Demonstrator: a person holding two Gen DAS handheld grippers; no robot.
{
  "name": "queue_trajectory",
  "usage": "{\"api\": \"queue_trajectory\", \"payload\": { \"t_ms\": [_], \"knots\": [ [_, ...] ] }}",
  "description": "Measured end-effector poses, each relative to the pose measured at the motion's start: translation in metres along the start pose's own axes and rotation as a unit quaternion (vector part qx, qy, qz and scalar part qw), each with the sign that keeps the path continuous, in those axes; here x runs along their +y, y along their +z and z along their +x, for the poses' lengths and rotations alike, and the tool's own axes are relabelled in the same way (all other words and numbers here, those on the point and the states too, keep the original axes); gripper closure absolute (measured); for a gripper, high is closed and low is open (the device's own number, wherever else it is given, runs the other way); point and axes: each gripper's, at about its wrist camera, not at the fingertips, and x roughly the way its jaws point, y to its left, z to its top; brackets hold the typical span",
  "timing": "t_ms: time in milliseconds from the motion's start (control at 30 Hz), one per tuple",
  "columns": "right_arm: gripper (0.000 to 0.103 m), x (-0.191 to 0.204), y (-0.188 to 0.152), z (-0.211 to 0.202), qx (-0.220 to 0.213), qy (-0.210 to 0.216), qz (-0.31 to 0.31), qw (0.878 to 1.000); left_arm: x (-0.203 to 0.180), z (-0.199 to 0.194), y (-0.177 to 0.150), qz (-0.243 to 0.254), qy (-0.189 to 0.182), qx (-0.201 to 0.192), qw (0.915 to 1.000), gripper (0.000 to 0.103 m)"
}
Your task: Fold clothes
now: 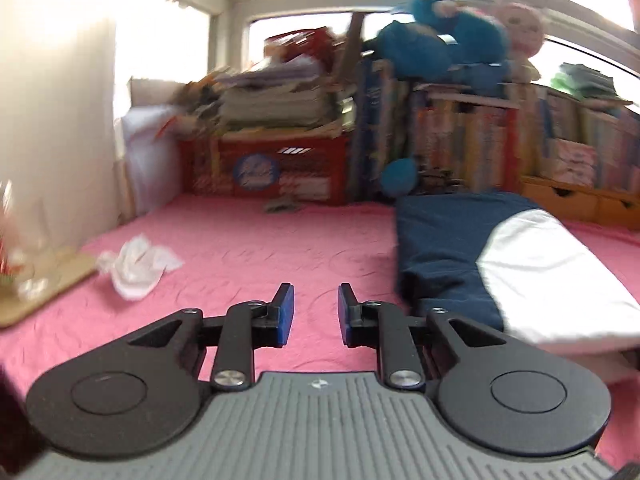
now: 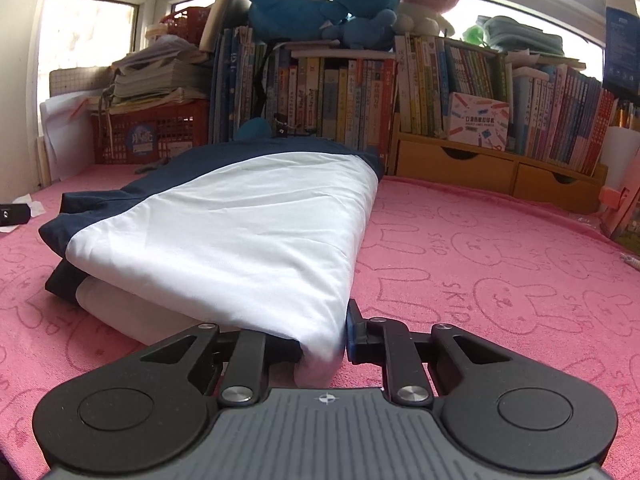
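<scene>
Pink blanket (image 2: 500,248): right gripper (image 2: 320,344) clamps folded garment (image 2: 240,232) corner; left gripper (image 1: 316,312) parted, empty

The pink cover (image 2: 500,248) on the bed carries the word "SKIP" pressed into its pile beside outline rabbit faces, legible in the right wrist view near its middle and again toward its right edge; the white box with pencil drawings (image 2: 478,120) on the shelf bears a line of Chinese characters too small to read; the book spines (image 2: 340,100) and the round blue sticker (image 2: 140,138) on the red crate (image 2: 180,128) show characters that cannot be made out; the left wrist view is too blurred for any lettering.
</scene>
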Motion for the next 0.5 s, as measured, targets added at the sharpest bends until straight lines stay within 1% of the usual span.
{"api": "queue_trajectory", "payload": {
  "t_ms": [33,67,100,133,167,200,233,267,300,333,400,433,500],
  "knots": [
    [0.083,0.0,0.0,0.0,-0.001,0.0,0.001,1.0,-0.017,-0.009,0.004,0.052,-0.03,-0.016,0.9981,0.077],
    [0.083,-0.001,0.0,-0.001,-0.002,0.001,0.002,1.0,-0.034,-0.017,0.007,0.104,-0.062,-0.031,0.9922,0.075],
    [0.083,-0.001,-0.001,-0.001,-0.003,0.002,0.003,1.0,-0.051,-0.022,0.007,0.153,-0.095,-0.041,0.9828,0.072],
    [0.083,-0.002,-0.001,-0.002,-0.004,0.003,0.006,1.0,-0.068,-0.026,0.005,0.201,-0.124,-0.047,0.9706,0.072],
    [0.083,-0.003,-0.001,-0.002,-0.003,0.005,0.01,1.0,-0.083,-0.026,0.0,0.248,-0.15,-0.051,0.9558,0.071],
    [0.083,-0.005,-0.001,-0.002,-0.003,0.008,0.016,1.0,-0.098,-0.026,-0.005,0.294,-0.176,-0.054,0.938,0.071],
    [0.083,-0.007,-0.001,-0.002,-0.002,0.01,0.022,1.0,-0.113,-0.026,-0.01,0.338,-0.198,-0.057,0.9183,0.07],
    [0.083,-0.008,-0.001,-0.002,-0.002,0.011,0.027,1.0,-0.124,-0.023,-0.017,0.374,-0.211,-0.058,0.9015,0.07],
    [0.083,-0.008,-0.001,-0.002,-0.003,0.011,0.029,1.0,-0.131,-0.019,-0.021,0.396,-0.215,-0.058,0.8909,0.07],
    [0.083,-0.009,-0.001,-0.003,-0.003,0.011,0.03,0.999,-0.137,-0.015,-0.025,0.411,-0.215,-0.06,0.8839,0.07],
    [0.083,-0.009,-0.001,-0.003,-0.004,0.01,0.032,0.999,-0.145,-0.006,-0.026,0.429,-0.217,-0.058,0.8747,0.07],
    [0.083,-0.009,-0.001,-0.003,-0.004,0.01,0.032,0.999,-0.149,-0.003,-0.027,0.441,-0.219,-0.057,0.8686,0.07],
    [0.083,-0.01,-0.001,-0.003,-0.004,0.011,0.036,0.999,-0.156,-0.002,-0.034,0.479,-0.225,-0.058,0.8467,0.069]
  ]
}}
